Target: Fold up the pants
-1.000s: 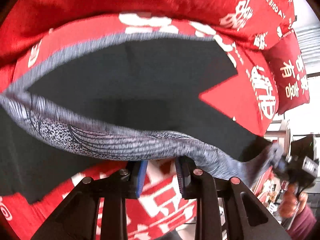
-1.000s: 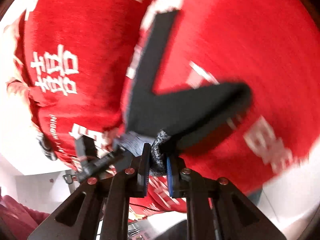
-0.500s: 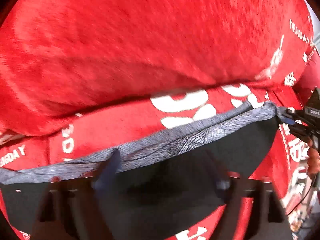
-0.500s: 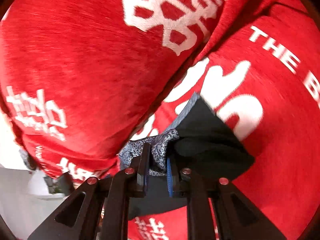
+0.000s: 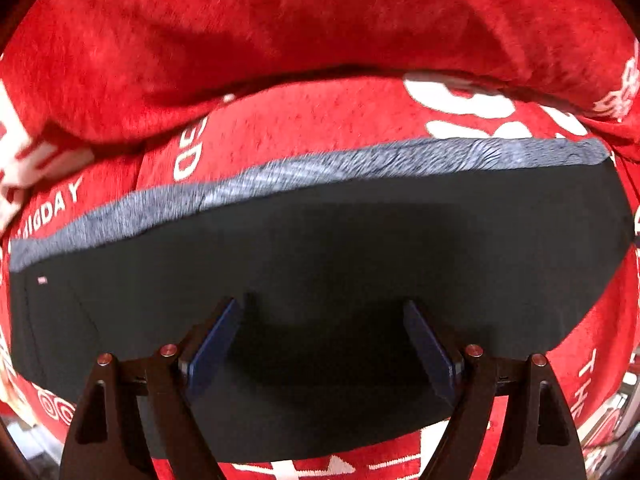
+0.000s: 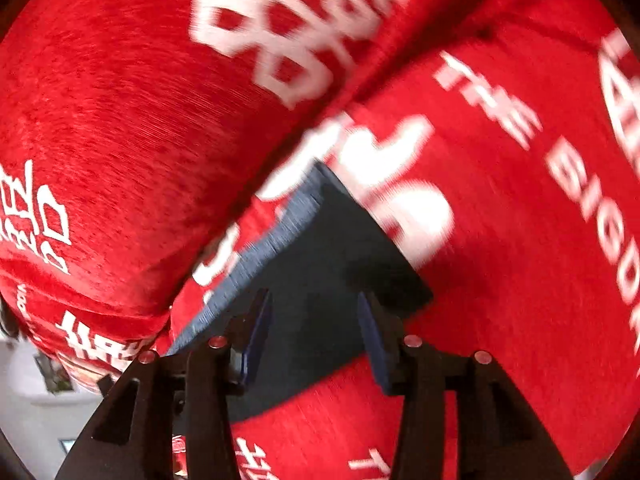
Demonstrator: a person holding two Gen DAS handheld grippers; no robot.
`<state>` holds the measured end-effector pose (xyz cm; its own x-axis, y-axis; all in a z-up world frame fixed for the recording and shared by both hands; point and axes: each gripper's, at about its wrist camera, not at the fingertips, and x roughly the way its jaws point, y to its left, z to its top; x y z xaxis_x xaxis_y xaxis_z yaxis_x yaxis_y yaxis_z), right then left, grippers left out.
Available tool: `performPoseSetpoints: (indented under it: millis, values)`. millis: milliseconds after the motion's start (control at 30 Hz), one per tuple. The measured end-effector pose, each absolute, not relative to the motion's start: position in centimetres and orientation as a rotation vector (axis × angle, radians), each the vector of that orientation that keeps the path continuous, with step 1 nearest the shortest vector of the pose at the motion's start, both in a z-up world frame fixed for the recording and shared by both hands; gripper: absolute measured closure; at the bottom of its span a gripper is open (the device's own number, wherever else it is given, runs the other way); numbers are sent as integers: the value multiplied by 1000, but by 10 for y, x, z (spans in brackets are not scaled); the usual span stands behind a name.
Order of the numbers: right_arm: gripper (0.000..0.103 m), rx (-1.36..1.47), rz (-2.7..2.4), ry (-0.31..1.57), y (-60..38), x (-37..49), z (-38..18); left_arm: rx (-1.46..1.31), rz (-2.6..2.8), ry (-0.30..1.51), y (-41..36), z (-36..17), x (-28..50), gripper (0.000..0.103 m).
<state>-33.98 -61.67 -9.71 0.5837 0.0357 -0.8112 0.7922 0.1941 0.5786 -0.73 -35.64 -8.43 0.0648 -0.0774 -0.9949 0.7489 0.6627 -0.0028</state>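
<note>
The dark pants [image 5: 340, 264] lie flat on a red cover, folded, with their grey mottled waistband [image 5: 360, 164] along the far edge. My left gripper [image 5: 322, 320] hovers over the dark cloth, pointing down, open with nothing between its blue pads. In the right wrist view a corner of the pants [image 6: 328, 264] and its grey waistband [image 6: 276, 236] lie on the red cover. My right gripper [image 6: 316, 316] is above that corner, its jaws opening, the pads apart from the cloth.
The red plush cover [image 5: 320, 128] with white lettering spreads under the pants. A big red cushion [image 5: 280, 20] rises behind the waistband; the same kind of red cushion [image 6: 120, 120] fills the left of the right wrist view. Pale floor [image 6: 36, 408] shows at lower left.
Both grippers let go of the waistband. The left opened first and sank over the flat pants. The right, shut on the grey corner half a second ago, now stands apart from it.
</note>
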Motion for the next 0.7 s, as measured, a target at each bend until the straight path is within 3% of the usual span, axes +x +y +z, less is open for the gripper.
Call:
performPoseSetpoints:
  millis: [133,167,200,233,267,400,500,567,700]
  values:
    - [61,1404,-648,770,-613,-353,-127,628,-677,1369,-355,-91,-8,18]
    - [69,1425,-646,756,-613,-354,-132,634,-674,1369,-356,-93,-8,18]
    - [90,1442,-653,746,-614,-353,-137,638,-670,1372,-356,-95,-8,18]
    - [99,1451,-646,748,-615,-351,-139,637,-665,1372,-356,-95,-8,18]
    - [101,1459,-637,756,-616,-348,-139,637,-661,1370,-356,-94,-9,18]
    - [100,1353,-643,782,-620,-342,-118,630,-659,1362,-353,-86,-10,18]
    - [94,1283,-645,851,-618,-339,-104,597,-663,1350,-354,-79,-6,18]
    - [84,1234,-599,888,-612,-326,-99,601,-653,1344,-360,-83,-3,18]
    - [83,1110,-499,977,-600,-272,-108,618,-612,1314,-384,-102,6,18]
